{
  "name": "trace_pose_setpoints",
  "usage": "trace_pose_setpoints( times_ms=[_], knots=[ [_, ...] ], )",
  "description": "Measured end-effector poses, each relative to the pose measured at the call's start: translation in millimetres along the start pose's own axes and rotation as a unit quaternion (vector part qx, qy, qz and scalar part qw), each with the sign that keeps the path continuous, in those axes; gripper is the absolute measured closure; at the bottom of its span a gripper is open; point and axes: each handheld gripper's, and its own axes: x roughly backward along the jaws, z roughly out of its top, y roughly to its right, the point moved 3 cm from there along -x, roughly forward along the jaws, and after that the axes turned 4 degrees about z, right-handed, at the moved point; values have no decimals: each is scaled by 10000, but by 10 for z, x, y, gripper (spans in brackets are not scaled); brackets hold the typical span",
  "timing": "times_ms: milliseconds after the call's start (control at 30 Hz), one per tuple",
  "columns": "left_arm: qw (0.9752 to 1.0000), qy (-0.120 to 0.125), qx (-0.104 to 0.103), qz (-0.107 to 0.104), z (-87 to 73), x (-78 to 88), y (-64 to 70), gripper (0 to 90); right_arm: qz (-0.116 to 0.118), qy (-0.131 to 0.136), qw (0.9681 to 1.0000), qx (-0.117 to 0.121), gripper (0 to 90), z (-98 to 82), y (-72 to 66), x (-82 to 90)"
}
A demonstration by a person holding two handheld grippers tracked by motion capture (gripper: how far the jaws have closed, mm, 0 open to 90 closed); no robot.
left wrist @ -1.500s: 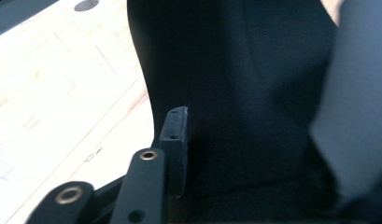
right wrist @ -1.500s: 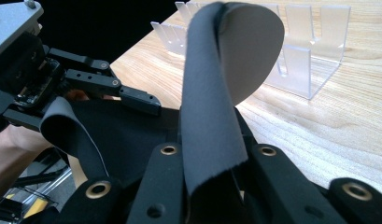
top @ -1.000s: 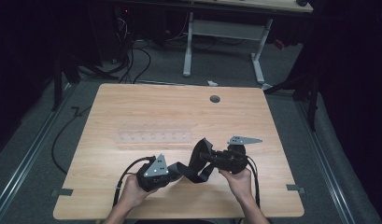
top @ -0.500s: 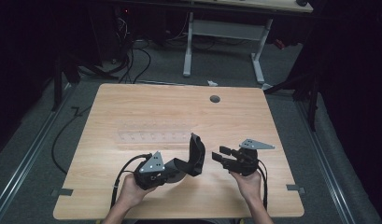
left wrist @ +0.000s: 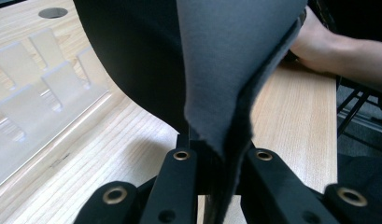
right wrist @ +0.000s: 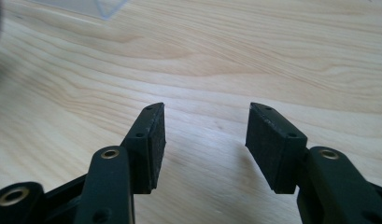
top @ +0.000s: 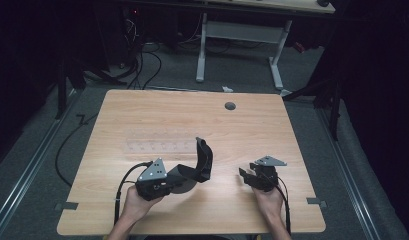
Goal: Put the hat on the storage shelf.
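Keep your left gripper (top: 178, 176) clamped on the black pad's (top: 199, 162) near edge as it curls up over the table (top: 292, 135), and bring your right gripper (top: 249, 176), whose empty fingers have just spread, squarely onto its free edge before squeezing.

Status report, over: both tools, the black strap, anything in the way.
Left tool shut on curved black strap with grey lining, held upright. Right tool open, empty, jaws just opened, low over wooden table. Clear acrylic slotted rack behind strap, apart.
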Motion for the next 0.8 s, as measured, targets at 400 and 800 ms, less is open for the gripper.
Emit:
trace_pose_setpoints(
  times_ms=[400,800],
  knots=[
    [9991,260,332,87,132,114,-74,861,-523,-139,9985,-7,417,-33,153,-17],
    [9976,455,482,182,259,206,-95,862,-522,-139,9985,-9,413,-34,153,-17]
  ],
)
